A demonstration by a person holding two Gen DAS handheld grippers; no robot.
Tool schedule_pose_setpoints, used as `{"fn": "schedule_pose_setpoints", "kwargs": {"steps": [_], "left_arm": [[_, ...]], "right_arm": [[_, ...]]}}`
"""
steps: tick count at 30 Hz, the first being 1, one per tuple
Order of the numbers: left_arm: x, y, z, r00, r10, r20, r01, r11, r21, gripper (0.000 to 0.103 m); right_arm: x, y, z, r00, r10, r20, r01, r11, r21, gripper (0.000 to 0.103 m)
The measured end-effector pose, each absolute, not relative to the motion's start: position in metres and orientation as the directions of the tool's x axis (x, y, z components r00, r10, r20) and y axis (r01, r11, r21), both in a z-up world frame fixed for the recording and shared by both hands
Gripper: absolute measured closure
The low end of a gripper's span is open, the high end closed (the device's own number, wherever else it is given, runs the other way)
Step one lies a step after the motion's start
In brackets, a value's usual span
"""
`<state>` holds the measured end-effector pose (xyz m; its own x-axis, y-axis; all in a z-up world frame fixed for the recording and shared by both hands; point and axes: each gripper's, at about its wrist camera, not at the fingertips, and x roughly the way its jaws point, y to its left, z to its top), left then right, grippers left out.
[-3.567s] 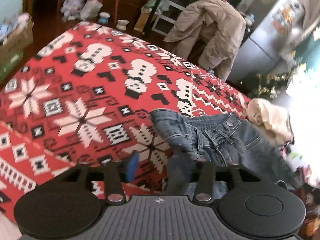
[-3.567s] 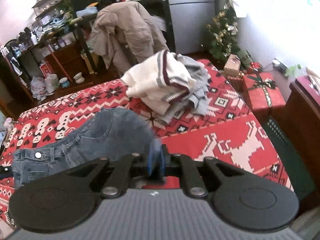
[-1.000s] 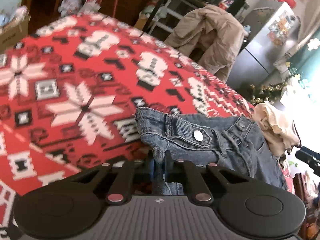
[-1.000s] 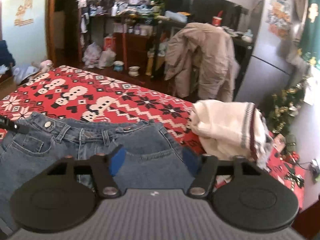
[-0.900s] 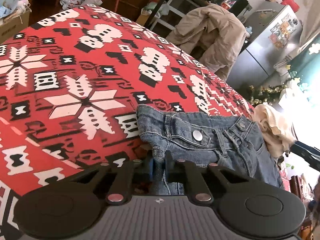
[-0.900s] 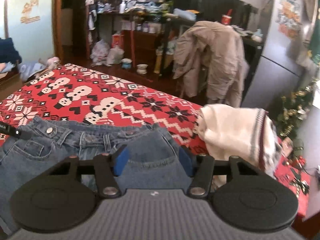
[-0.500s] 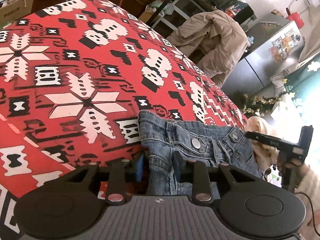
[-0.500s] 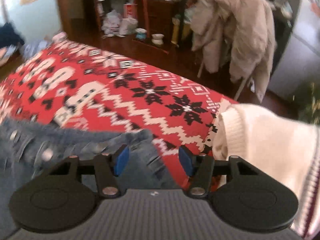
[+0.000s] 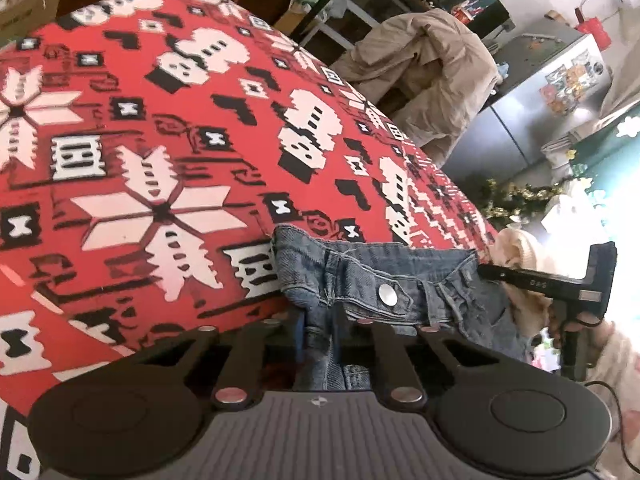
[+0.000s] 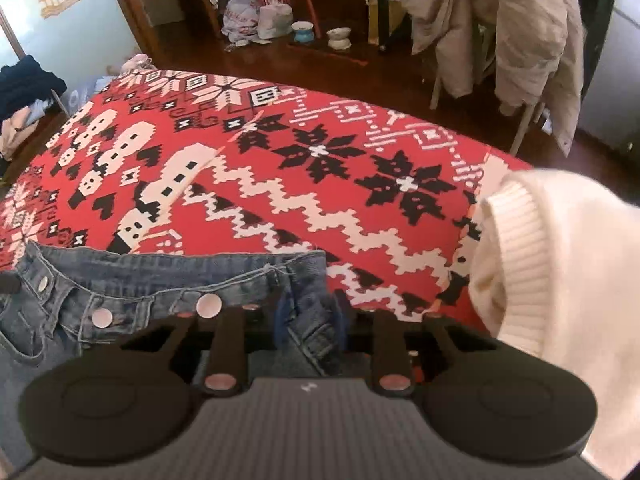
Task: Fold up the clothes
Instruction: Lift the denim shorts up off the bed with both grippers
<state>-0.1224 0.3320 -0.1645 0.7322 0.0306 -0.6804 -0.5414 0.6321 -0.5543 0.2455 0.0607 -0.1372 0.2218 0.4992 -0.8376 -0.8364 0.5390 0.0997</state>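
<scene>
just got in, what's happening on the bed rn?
A person with tongs in each hand is working on a pair of jeans laid on the red patterned blanket. The left tongs sit around the waistband's left end, the right tongs around its right end, denim between the pads of both. A cream sweater lies just right of the jeans. No fold is visible yet.

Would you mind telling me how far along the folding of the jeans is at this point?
Early stage. Done: the jeans lie on the red patterned cloth, waistband spread out. In hand: the left gripper and right gripper each straddle one waistband end. Left: no fold shows yet, and the cream sweater is unfolded.
</scene>
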Motion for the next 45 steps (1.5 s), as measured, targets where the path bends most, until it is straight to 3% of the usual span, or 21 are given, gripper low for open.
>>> {"fn": "schedule_pose_setpoints", "kwargs": {"steps": [1, 7, 10, 15, 25, 32, 35, 38, 45], "left_arm": [[-0.122, 0.328, -0.160, 0.729, 0.050, -0.682, -0.542, 0.652, -0.531, 0.093], [-0.122, 0.291, -0.107, 0.768, 0.146, -0.623, -0.455, 0.809, -0.372, 0.095], [-0.127, 0.283, -0.084, 0.799, 0.165, -0.578, -0.426, 0.834, -0.351, 0.096], [-0.140, 0.269, -0.033, 0.866, 0.198, -0.459, -0.373, 0.867, -0.330, 0.096], [-0.200, 0.236, 0.094, 0.964, 0.229, -0.135, -0.256, 0.934, -0.250, 0.096], [-0.227, 0.224, 0.151, 0.975, 0.218, -0.041, -0.222, 0.953, -0.207, 0.096], [-0.225, 0.228, 0.155, 0.972, 0.228, -0.047, -0.233, 0.952, -0.198, 0.096], [-0.215, 0.242, 0.140, 0.970, 0.220, -0.105, -0.240, 0.940, -0.243, 0.096], [-0.164, 0.281, 0.037, 0.910, 0.233, -0.342, -0.342, 0.889, -0.304, 0.096]], "right_arm": [[0.240, 0.061, -0.135, 0.247, 0.497, -0.832, -0.839, 0.539, 0.073, 0.094], [0.202, 0.026, -0.087, 0.386, 0.600, -0.701, -0.805, 0.590, 0.061, 0.095], [0.174, 0.007, -0.051, 0.457, 0.638, -0.620, -0.795, 0.606, 0.038, 0.095], [0.127, -0.031, 0.014, 0.570, 0.677, -0.465, -0.759, 0.650, 0.017, 0.095], [0.020, -0.126, 0.116, 0.687, 0.715, -0.130, -0.706, 0.699, 0.111, 0.095], [-0.038, -0.169, 0.169, 0.676, 0.736, 0.035, -0.733, 0.668, 0.125, 0.095], [-0.050, -0.179, 0.186, 0.659, 0.750, 0.063, -0.750, 0.649, 0.126, 0.095], [-0.048, -0.175, 0.189, 0.653, 0.757, 0.034, -0.754, 0.646, 0.119, 0.095], [0.000, -0.118, 0.104, 0.632, 0.742, -0.222, -0.725, 0.668, 0.169, 0.095]]}}
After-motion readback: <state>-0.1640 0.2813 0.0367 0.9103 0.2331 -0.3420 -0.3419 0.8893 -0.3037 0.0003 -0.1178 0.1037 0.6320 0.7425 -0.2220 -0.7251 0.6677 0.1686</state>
